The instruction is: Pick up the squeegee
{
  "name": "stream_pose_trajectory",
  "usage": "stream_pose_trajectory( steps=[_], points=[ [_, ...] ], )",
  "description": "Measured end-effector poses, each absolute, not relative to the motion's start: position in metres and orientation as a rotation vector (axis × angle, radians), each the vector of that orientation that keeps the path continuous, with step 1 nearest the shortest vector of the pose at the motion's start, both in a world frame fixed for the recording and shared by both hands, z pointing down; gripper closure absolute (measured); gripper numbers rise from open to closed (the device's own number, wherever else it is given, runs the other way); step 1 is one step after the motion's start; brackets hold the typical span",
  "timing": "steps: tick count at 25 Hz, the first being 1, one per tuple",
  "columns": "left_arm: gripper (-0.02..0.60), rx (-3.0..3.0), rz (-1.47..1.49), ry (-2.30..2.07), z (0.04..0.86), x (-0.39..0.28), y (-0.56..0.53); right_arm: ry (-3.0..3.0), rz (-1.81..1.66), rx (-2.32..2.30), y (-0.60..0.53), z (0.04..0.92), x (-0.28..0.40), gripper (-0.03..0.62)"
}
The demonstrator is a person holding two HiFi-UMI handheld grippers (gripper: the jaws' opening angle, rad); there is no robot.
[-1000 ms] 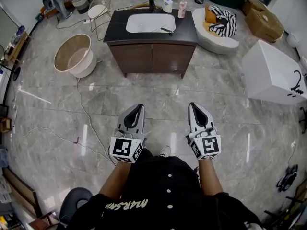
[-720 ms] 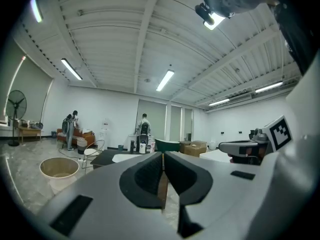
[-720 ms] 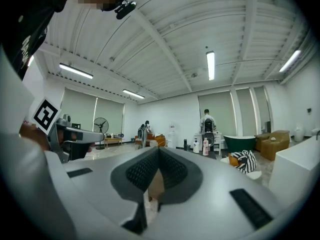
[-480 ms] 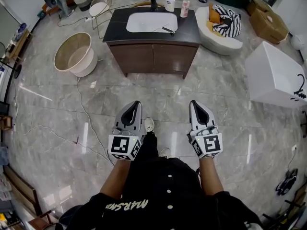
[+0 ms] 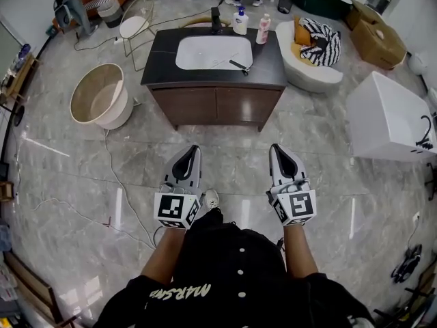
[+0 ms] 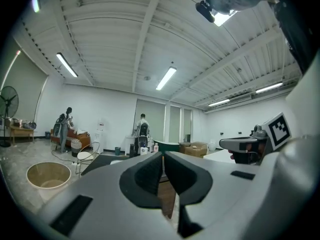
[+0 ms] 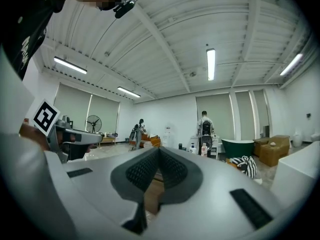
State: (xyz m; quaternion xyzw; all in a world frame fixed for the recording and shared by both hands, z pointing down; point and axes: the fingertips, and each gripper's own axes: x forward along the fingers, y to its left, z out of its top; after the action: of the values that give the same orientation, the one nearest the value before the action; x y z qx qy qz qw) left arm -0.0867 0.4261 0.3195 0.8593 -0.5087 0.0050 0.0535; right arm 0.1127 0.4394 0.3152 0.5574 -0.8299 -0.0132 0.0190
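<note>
The squeegee (image 5: 238, 64), thin with a dark handle, lies on the black top of the vanity (image 5: 216, 104), at the right rim of the white sink (image 5: 213, 51). Both grippers are held level over the floor, well short of the vanity and pointing toward it. My left gripper (image 5: 193, 149) is shut with nothing between its jaws, and its closed tips fill the left gripper view (image 6: 163, 157). My right gripper (image 5: 276, 149) is shut and empty too, as the right gripper view (image 7: 159, 152) shows. The squeegee is too small to make out in either gripper view.
A beige round tub (image 5: 100, 95) stands left of the vanity. A white armchair (image 5: 308, 67) with a striped cloth is at its right, and a white cabinet (image 5: 389, 118) farther right. Two bottles (image 5: 240, 21) stand behind the sink. Cables (image 5: 117, 166) trail across the marble floor.
The person has walked forward: the vanity and tub have slid down the head view and look nearer. Both grippers keep the same shut, level pose side by side.
</note>
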Motion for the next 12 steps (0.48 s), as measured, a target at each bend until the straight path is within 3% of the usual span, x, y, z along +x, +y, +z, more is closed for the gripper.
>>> stream_pose_trajectory(
  steps=[12],
  points=[
    [0.56, 2.62, 0.007, -1.514, 0.318, -0.13, 0.316, -2.538, -0.085, 1.748, 0.321, 0.306, 0.08, 0.599]
  ],
)
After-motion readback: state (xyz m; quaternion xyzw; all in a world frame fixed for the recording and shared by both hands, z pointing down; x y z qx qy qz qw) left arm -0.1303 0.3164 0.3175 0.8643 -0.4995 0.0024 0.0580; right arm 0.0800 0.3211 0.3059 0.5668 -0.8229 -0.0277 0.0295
